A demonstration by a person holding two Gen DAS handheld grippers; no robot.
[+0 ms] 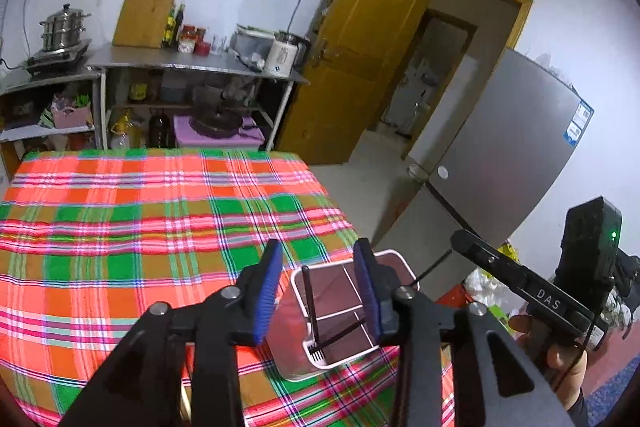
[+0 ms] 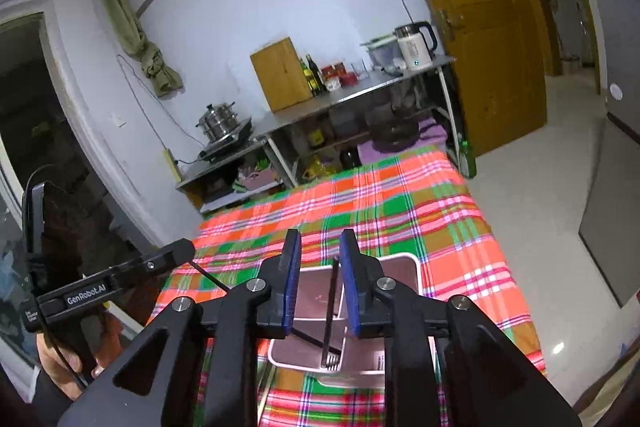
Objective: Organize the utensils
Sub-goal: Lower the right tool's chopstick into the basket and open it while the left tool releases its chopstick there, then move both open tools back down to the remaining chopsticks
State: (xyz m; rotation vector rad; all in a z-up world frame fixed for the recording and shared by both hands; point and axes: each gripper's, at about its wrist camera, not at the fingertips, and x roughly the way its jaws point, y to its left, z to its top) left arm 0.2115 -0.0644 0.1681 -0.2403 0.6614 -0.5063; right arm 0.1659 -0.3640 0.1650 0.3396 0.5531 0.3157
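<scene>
- A white-rimmed utensil holder (image 1: 340, 319) with divided compartments stands near the close right corner of the worktop (image 1: 140, 227), which is covered in a red, green and orange plaid cloth.
- Two dark utensils stand inside it. A black fork (image 2: 331, 311) is nearly upright, tines down at the bottom of a compartment, handle pointing up towards the cameras. A second black utensil (image 1: 344, 331) leans diagonally, its handle sticking out past the holder's right rim.
- The left gripper (image 1: 318, 291) hovers just above the holder with its blue pads partly apart. Nothing is pressed between them; the holder shows through the gap.
- The right gripper (image 2: 319, 283) sits directly over the holder too, jaws narrowly parted. The fork's handle stands in the gap but neither pad appears to touch it.
- Key relation: the fork's long axis runs roughly along the right gripper's line of sight, so the right gripper is the better placed of the two; the holder lies below and ahead of both.
- No loose utensils show on the cloth, so the sorting looks near its end.
</scene>
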